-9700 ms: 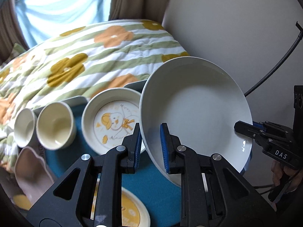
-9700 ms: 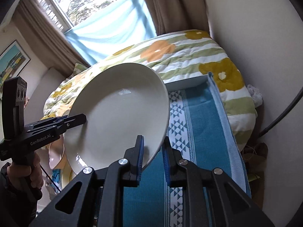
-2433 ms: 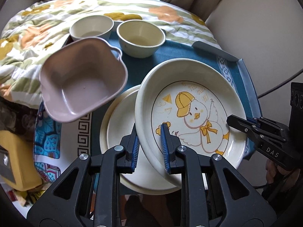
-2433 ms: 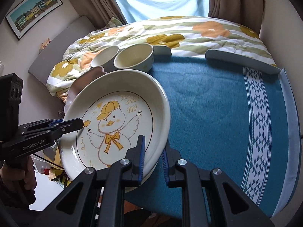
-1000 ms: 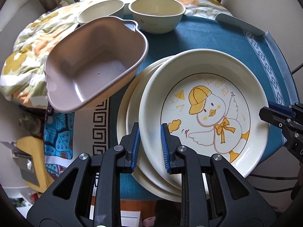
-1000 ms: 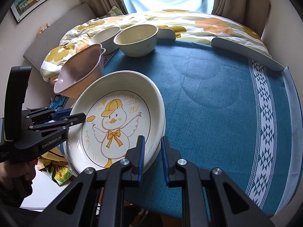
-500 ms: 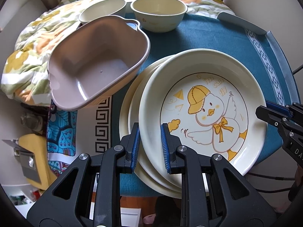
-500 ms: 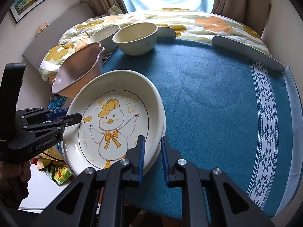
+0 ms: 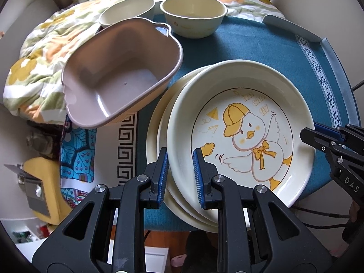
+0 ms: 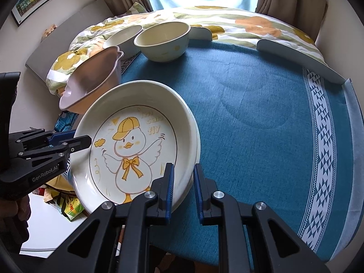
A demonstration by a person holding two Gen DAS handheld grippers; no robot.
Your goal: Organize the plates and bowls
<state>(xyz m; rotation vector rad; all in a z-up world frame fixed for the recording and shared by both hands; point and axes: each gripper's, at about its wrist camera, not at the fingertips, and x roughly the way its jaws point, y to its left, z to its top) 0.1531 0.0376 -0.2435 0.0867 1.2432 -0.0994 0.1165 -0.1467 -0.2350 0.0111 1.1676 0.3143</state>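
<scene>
A cream plate with a yellow-capped duck (image 9: 245, 132) (image 10: 132, 145) lies level over a stack of plain cream plates (image 9: 152, 127), shifted a little right of them. I cannot tell whether it rests on the stack. My left gripper (image 9: 179, 159) (image 10: 75, 141) is shut on the plate's near-left rim. On the opposite rim my right gripper (image 10: 183, 170) (image 9: 318, 136) is also shut. A pink square bowl (image 9: 118, 75) (image 10: 91, 79) sits tilted at the table's left edge. Two cream round bowls (image 9: 193, 16) (image 10: 162, 38) stand at the far side.
A blue tablecloth (image 10: 261, 104) covers the round table, with a grey raised edge (image 10: 293, 56) at the far right. A flowered quilt (image 9: 41, 52) lies beyond and to the left. A patterned cloth (image 9: 77, 145) and a yellow object (image 9: 43, 182) lie below the table's left edge.
Long ago both grippers held a plain white plate; since then they have brought the duck plate down level over the stack. Over the last second nothing has visibly moved.
</scene>
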